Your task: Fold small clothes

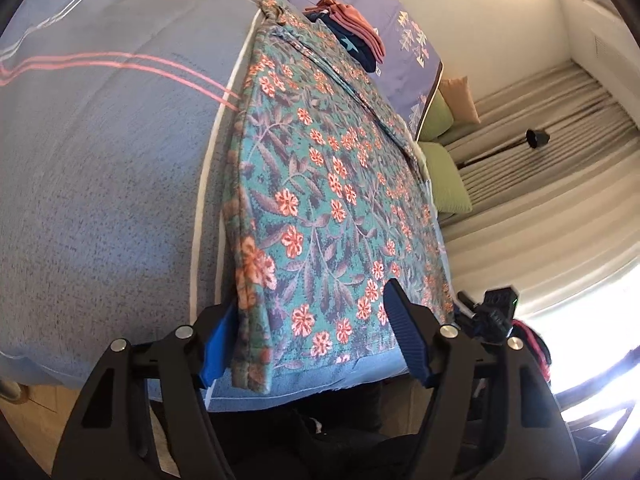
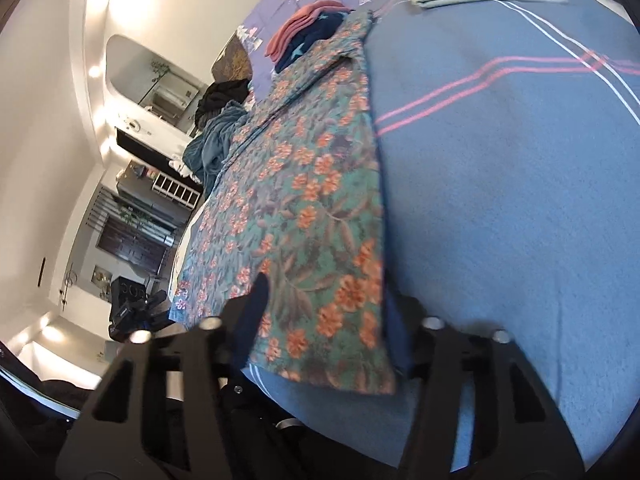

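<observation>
- Left wrist view: the floral garment (image 1: 320, 184) lies flat on the blue blanket (image 1: 100, 184), its long axis running straight away from the camera toward the pillow end of the bed.
- Its near hem hangs close to the bed's front edge, right at the fingers.
- The left gripper (image 1: 312, 344) straddles the near left corner, where the cloth's doubled edge sits. One blue pad is outside that edge and the other rests on top of the print. The jaws stand fairly wide and are not pinching anything.
- Right wrist view: the right gripper (image 2: 328, 320) is at the near right corner of the same hem (image 2: 320, 376). One finger (image 2: 256, 312) lies over the print and the other is just past the garment's side edge.
- Its jaws are partly closed around that corner; whether the pads press the cloth yet I cannot tell, as the picture is blurred.
- Each hand is nearest its own corner, so the coming move likely turns on lifting the near hem and carrying it along the long axis toward the far end.
- A stack of folded clothes (image 1: 352, 28) sits beyond the far end, clear of the fold path.
</observation>
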The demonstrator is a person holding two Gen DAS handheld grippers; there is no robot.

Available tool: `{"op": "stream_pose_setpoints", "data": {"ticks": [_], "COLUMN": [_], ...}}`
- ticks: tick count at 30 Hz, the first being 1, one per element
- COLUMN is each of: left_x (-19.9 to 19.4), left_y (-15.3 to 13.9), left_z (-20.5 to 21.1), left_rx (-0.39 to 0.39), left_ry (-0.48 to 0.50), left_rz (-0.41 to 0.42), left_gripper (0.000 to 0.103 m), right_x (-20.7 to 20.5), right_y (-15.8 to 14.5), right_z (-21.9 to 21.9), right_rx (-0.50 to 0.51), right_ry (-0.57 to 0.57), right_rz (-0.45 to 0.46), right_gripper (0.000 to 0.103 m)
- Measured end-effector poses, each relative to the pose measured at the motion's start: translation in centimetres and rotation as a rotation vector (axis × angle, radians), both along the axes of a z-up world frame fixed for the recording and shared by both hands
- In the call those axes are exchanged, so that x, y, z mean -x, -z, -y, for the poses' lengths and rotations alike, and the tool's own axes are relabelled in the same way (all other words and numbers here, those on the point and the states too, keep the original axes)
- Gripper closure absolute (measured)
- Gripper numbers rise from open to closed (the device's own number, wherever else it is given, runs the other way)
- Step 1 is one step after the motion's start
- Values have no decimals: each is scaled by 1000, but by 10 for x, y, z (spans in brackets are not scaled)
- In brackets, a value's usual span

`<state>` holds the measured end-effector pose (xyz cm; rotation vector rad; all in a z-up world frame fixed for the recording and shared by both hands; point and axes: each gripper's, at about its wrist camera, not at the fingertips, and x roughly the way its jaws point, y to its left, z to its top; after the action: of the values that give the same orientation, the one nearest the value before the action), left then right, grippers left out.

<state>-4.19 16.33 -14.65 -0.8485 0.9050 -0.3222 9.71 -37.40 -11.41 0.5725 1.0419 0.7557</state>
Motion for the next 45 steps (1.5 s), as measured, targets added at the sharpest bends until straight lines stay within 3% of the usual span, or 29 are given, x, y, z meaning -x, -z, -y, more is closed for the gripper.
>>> {"op": "stream_pose_setpoints", "data": {"ticks": [5, 13, 25, 27, 29, 32, 34, 45], "left_x": [8, -4, 0, 0, 2, 4, 5, 2], "left_y": [4, 9, 11, 11, 13, 22, 29, 23], "left_z": [-4, -9, -13, -12, -14, -24, -30, -28], "left_rx": [24, 72, 114, 103, 87, 102, 135, 122], "left_ry": [6, -6, 1, -3, -16, -42, -56, -42], "left_rz": [-2, 28, 36, 32, 17, -13, -26, 3], "left_gripper": [36, 36, 38, 43, 59, 84, 91, 93], "right_x": [12, -11, -5, -3, -2, 0, 1, -1], "right_y": [6, 10, 12, 13, 14, 19, 23, 30], "right_z": [7, -2, -8, -8, -7, -2, 3, 13], "right_rx": [-52, -137, -158, -150, -151, -151, -165, -270], "right_ry": [-6, 0, 9, 25, 36, 63, 96, 165], "right_rz": [-9, -15, -10, 4, 11, -6, -20, -43], "right_gripper": [63, 64, 65, 68, 72, 88, 95, 97]}}
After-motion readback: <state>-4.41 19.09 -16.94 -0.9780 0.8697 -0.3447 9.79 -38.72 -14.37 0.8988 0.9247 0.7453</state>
